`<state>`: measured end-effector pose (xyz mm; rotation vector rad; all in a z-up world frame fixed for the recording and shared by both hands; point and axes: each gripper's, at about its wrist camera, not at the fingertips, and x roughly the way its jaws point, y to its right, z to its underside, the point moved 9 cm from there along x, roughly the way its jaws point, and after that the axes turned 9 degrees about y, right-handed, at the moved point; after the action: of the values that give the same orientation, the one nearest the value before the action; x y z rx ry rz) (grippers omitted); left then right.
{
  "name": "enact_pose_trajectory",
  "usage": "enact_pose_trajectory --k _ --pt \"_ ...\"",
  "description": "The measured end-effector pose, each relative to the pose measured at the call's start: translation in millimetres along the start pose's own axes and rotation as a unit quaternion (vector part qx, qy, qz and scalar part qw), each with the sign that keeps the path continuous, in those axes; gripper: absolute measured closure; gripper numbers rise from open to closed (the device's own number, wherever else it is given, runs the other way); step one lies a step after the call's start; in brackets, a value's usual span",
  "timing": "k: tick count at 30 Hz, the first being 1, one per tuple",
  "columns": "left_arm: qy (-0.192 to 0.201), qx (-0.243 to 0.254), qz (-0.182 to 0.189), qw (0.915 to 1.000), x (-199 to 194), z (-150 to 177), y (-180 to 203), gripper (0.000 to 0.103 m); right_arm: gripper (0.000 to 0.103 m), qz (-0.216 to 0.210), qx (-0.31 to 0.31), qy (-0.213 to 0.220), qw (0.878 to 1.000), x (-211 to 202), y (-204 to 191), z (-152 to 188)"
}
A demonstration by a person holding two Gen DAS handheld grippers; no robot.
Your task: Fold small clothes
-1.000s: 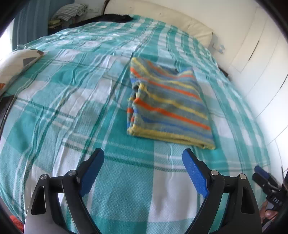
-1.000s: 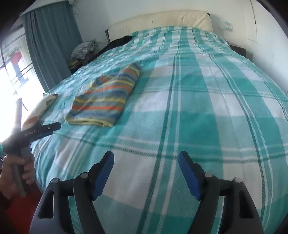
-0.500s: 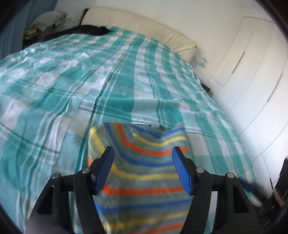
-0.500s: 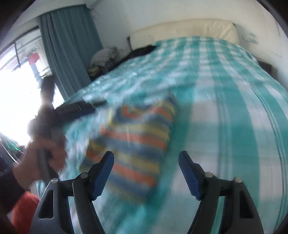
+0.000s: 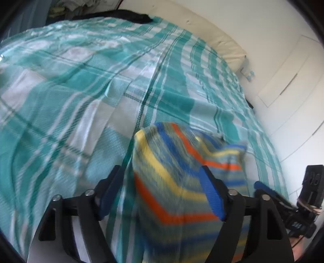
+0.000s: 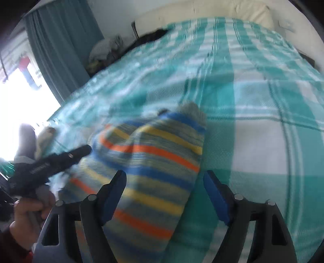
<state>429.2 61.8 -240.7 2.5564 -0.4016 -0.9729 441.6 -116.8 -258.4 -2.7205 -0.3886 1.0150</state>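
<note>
A folded garment (image 5: 182,182) with blue, yellow, orange and grey stripes lies on the teal plaid bedspread (image 5: 81,91). My left gripper (image 5: 162,190) is open, its blue pads straddling the garment's left part. The garment also shows in the right wrist view (image 6: 154,161). My right gripper (image 6: 165,192) is open over the garment's near right edge. The left gripper's black body (image 6: 50,163) reaches to the garment's left side in the right wrist view. Both views are motion-blurred.
A cream headboard (image 5: 202,26) and white wardrobe doors (image 5: 283,81) bound the bed's far and right sides. A dark garment (image 5: 125,16) lies near the pillow end. Teal curtains (image 6: 60,50) and a bright window (image 6: 20,91) stand left.
Both grippers have moved forward from the bed's near edge onto the striped garment, which now fills the space between their fingers. Both stay open.
</note>
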Motion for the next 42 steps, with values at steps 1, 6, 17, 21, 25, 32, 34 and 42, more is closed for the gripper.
enact_pose_trajectory --k 1,6,17,21,25,32,34,42 --pt "-0.002 0.013 -0.011 0.9999 -6.8 6.0 -3.4 0.014 0.024 -0.011 -0.008 0.011 1.000 -15.1 -9.4 0.6" --pt "-0.049 0.085 -0.081 0.9919 -36.6 47.9 -28.7 0.013 0.022 -0.029 -0.054 -0.096 0.993 -13.2 -27.5 77.8" --pt "-0.083 0.023 0.048 0.9951 -22.6 23.1 -7.5 0.006 0.018 -0.107 0.059 -0.047 0.991 -36.4 -1.9 40.7" --pt "-0.108 0.054 0.014 0.9926 21.5 37.1 -1.5 0.015 0.062 -0.178 0.180 -0.112 0.961 19.6 7.7 49.7" --pt "-0.121 0.087 0.036 0.9882 34.0 43.6 33.0 0.080 0.079 -0.179 0.202 -0.114 0.956 48.6 -6.1 44.0" --pt "-0.040 0.100 0.073 0.9915 -38.7 0.7 60.4 0.086 0.083 -0.155 0.042 -0.023 0.987 -19.4 -55.5 0.7" --pt "-0.009 0.119 0.083 0.9893 -63.4 -18.8 82.6 0.086 0.083 -0.164 0.025 0.009 0.986 -48.6 -66.1 -20.8" --pt "-0.021 0.116 0.021 0.9928 -61.2 -17.7 84.9 0.007 0.044 -0.145 0.099 -0.004 0.984 -87.8 -22.1 -57.4"
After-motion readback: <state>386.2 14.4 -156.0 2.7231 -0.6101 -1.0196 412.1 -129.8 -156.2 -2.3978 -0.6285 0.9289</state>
